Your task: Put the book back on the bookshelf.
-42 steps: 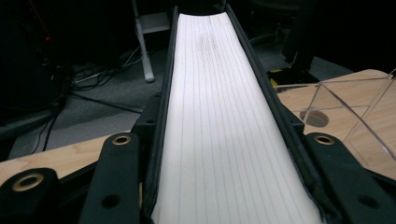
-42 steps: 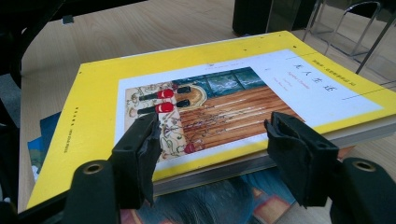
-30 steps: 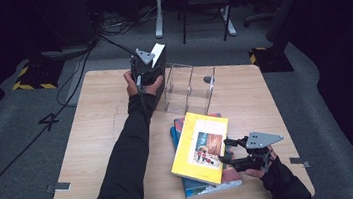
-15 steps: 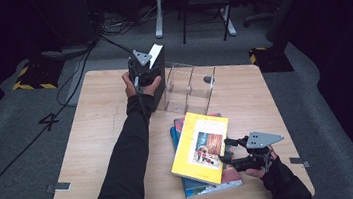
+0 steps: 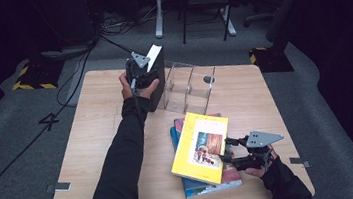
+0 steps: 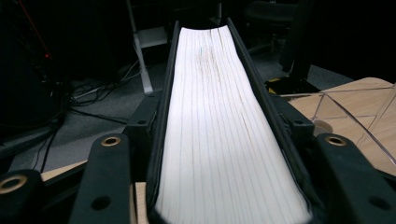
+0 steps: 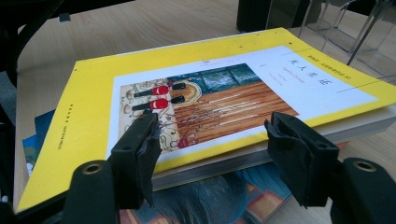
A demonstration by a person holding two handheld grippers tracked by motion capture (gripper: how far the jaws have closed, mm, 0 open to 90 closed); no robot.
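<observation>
L gripper (image 5: 142, 75) is clamped on a black book (image 5: 158, 81), both jaws pressed against its covers w/ the white page edges (image 6: 219, 130) running up between them in the left gripper view. The book stands upright at the far side of the table (image 5: 93, 139), right at the left end of the clear rack (image 5: 188, 85) (can't tell if it's in a slot or just beside it). R gripper (image 5: 231, 149) is spread wide, pinching nothing, at the near right edge of the yellow book (image 5: 201, 147). That one lies flat on top of a small stack of books (image 5: 209, 184) near the table's front edge.
</observation>
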